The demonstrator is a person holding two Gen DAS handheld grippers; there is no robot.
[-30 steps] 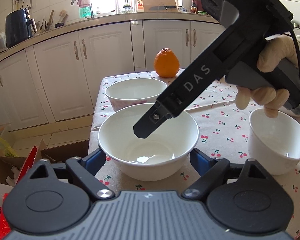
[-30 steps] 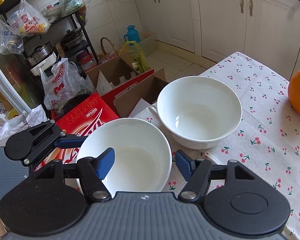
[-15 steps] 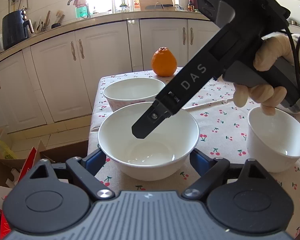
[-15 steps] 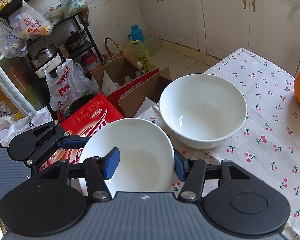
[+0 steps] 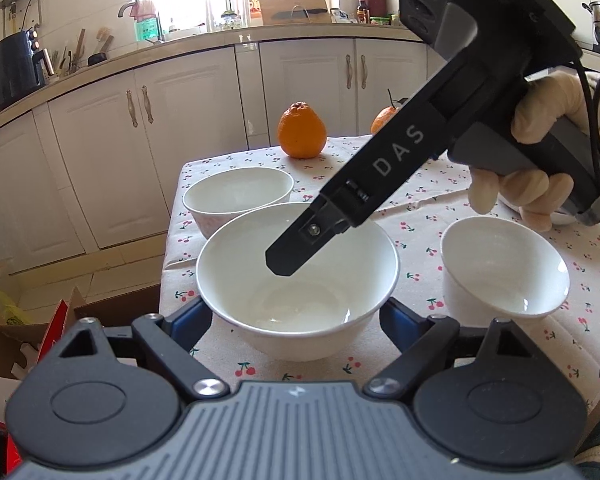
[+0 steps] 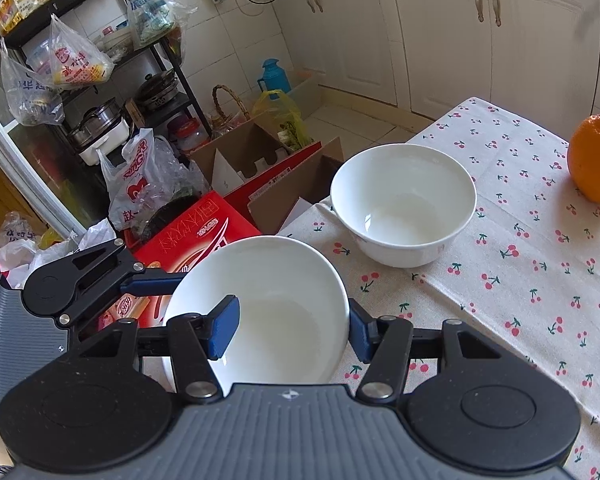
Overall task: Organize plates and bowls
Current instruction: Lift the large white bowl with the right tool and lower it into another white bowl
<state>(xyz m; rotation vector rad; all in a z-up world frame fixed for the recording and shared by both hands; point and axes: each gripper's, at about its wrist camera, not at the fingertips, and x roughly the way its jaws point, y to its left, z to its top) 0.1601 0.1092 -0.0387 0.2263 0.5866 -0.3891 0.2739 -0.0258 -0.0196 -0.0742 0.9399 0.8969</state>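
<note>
the right gripper [image 6: 290, 330] has its jaws pinched on the rim of the nearest white bowl [image 6: 260, 304], one pad inside and one outside the wall. the left gripper [image 5: 296, 318] stands wide, a pad on each outer side of that bowl. behind that bowl sits a second bowl [image 5: 238, 198], with an orange [image 5: 302, 130] beyond; a third bowl [image 5: 504, 266] stands to its right on the cherry tablecloth [image 5: 424, 208].

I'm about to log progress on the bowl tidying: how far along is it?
Nothing looks stacked yet. In hand: the right gripper is clamped on the rim of the near bowl, one pad inside and one outside, while the left gripper straddles it open. Left: the far bowl and the small bowl stand separate on the table.
</note>
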